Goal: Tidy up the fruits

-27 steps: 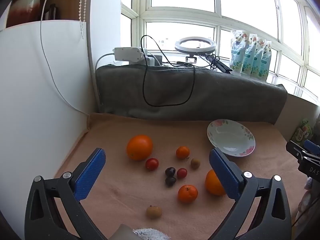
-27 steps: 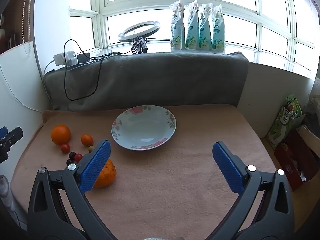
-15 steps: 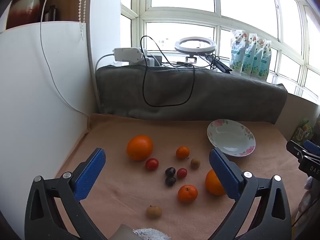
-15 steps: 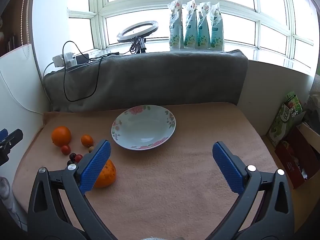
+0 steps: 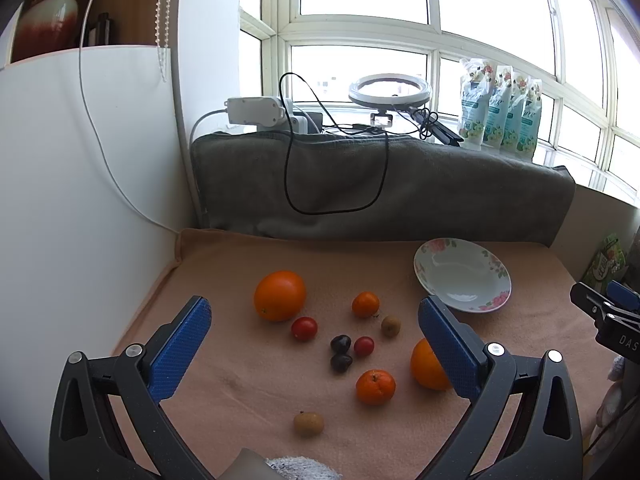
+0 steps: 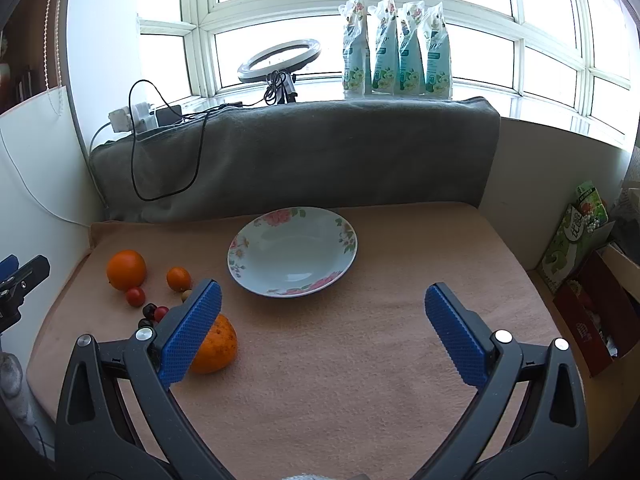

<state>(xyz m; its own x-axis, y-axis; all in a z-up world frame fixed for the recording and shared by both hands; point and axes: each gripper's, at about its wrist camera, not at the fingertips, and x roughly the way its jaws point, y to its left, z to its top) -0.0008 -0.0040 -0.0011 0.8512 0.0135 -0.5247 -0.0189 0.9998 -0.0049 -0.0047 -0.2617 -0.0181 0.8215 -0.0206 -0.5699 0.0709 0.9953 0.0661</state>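
Fruit [image 5: 362, 344] loose on the cloth [image 5: 240, 380], left of the empty plate [image 6: 256, 276] | left gripper [image 5: 314, 344] and right gripper [image 6: 322, 326] both spread wide, holding nothing | oranges [image 5: 279, 295] firm, rounded, likely to roll: pinch across the middle | tomatoes [image 5: 304, 328] soft: squeeze gently

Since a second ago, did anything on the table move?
Nothing visibly changed. The fruits, like the big orange, lie where they were, the plate is still empty, and the left gripper and right gripper stay open, holding nothing.
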